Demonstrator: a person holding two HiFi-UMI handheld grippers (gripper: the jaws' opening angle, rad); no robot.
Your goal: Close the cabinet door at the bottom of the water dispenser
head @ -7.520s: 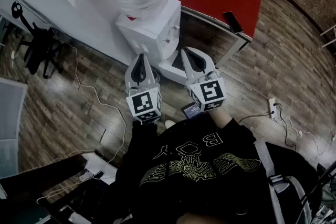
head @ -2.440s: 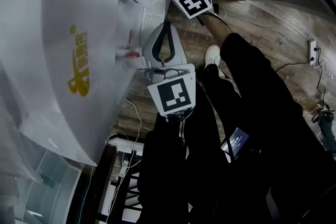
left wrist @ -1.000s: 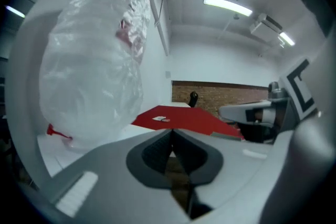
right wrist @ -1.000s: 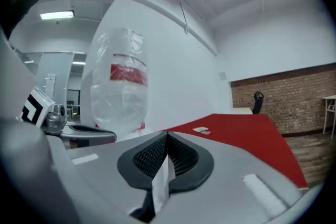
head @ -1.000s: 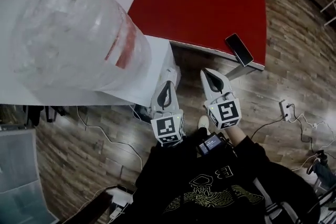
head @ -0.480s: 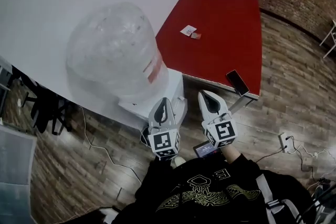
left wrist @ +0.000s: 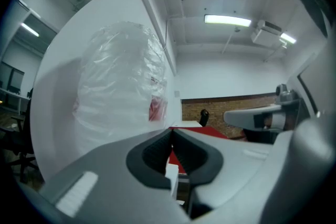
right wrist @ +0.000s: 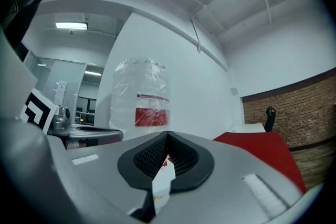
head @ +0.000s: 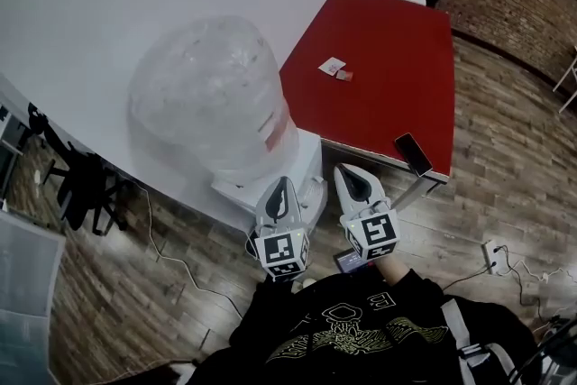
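Note:
The water dispenser [head: 279, 178] is white and carries a big clear bottle [head: 212, 108]; I look down on it from above. Its bottom cabinet door is hidden in every view. My left gripper [head: 284, 183] hovers in front of the dispenser's top, jaws shut with nothing between them [left wrist: 171, 131]. My right gripper [head: 345, 172] is just to its right, also shut and empty [right wrist: 168, 135]. Both point level toward the bottle [left wrist: 121, 86], whose red label [right wrist: 151, 115] shows in the right gripper view too.
A red table [head: 383, 72] stands right of the dispenser with a phone [head: 414, 154] near its front edge and small cards [head: 334, 68]. Cables [head: 171, 257] and a power strip [head: 493, 253] lie on the wood floor. A black chair [head: 81, 185] stands at left.
Both grippers have risen from low at the dispenser's front to its top. They stay side by side and shut. The head view has pulled up and back.

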